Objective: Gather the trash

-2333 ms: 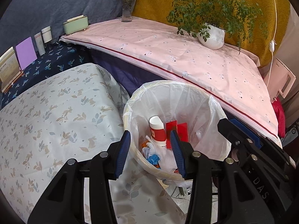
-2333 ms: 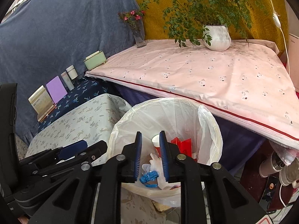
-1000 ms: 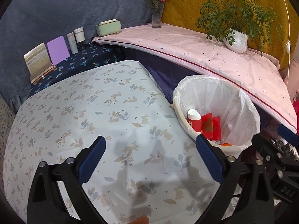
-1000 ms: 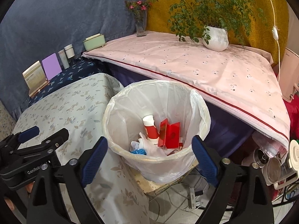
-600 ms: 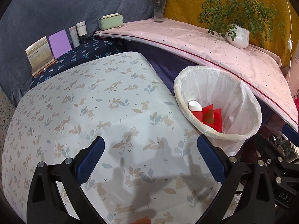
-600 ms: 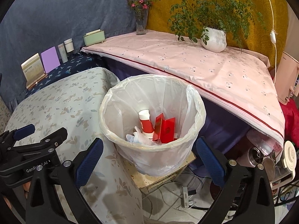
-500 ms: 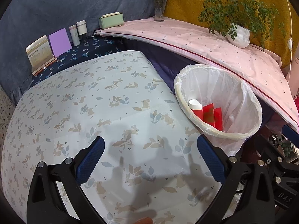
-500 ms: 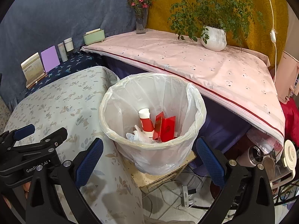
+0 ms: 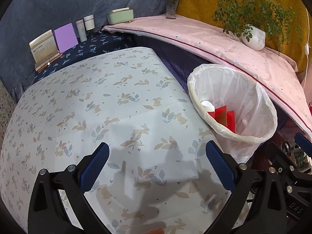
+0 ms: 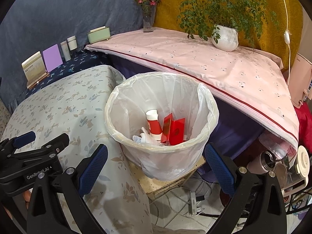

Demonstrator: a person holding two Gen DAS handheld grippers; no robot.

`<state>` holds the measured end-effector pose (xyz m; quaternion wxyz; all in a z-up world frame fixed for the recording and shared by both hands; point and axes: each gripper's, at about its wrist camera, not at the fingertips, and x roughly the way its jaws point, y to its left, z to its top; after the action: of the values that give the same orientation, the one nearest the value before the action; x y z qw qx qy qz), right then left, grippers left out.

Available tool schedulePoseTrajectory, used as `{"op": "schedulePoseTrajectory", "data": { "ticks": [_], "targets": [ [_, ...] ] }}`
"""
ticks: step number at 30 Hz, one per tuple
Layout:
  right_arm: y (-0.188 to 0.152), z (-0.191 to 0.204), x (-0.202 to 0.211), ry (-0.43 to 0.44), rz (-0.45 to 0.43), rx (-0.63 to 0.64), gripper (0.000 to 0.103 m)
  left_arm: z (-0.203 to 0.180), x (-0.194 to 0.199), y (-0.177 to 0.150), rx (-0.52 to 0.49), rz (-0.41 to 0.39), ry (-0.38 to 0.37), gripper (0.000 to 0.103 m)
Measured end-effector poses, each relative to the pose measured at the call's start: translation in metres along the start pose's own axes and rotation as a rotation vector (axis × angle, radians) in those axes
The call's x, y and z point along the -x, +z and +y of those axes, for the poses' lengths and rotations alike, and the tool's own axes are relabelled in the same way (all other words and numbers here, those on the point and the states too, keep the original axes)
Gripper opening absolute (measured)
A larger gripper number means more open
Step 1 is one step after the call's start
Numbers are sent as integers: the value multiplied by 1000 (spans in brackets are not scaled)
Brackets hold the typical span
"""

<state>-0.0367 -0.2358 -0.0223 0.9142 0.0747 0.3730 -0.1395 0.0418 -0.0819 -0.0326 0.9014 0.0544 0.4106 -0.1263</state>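
Tools first: the left tool (image 9: 157, 165) hangs with its blue-padded fingers (image 9: 94, 167) spread wide and nothing between them, above the pale surface (image 9: 97, 107) with its rabbit-and-leaf cloth, its shadow falling on the cloth below. The right tool (image 10: 156, 165) is likewise spread wide and holds nothing; between its two fingers (image 10: 219, 167) sits the trash bin (image 10: 136, 99), which it does not touch. In the right wrist view the left tool (image 10: 25, 142) shows at the lower left, over the surface's edge. The bin, lined with a thin white bag, stands on a low board (image 10: 171, 183) just beside the surface's right edge. Inside it lie the collected bits: a red-and-white tube (image 10: 153, 123) leaning upright, red folded cards (image 10: 174, 128) touching it on the right, and crumpled white paper (image 10: 146, 138) at the bottom. Behind the bin runs a higher surface under a pink cloth (image 10: 195, 58), carrying a white potted plant (image 10: 225, 37), a glass vase of pink flowers (image 10: 148, 17) and a pale green box (image 10: 98, 34). Along the dark blue backdrop stand a purple card (image 10: 52, 57), a small calendar (image 10: 34, 68) and two white bottles (image 10: 68, 47). Cables (image 10: 193, 197) lie on the floor under the bin.
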Motion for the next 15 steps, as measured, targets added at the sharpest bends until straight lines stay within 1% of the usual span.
{"op": "schedulePoseTrajectory", "data": {
  "ticks": [15],
  "targets": [
    [1, 2, -1, -5, 1, 1, 96, -2, 1, -2, -10, -1, 25, 95]
  ]
}}
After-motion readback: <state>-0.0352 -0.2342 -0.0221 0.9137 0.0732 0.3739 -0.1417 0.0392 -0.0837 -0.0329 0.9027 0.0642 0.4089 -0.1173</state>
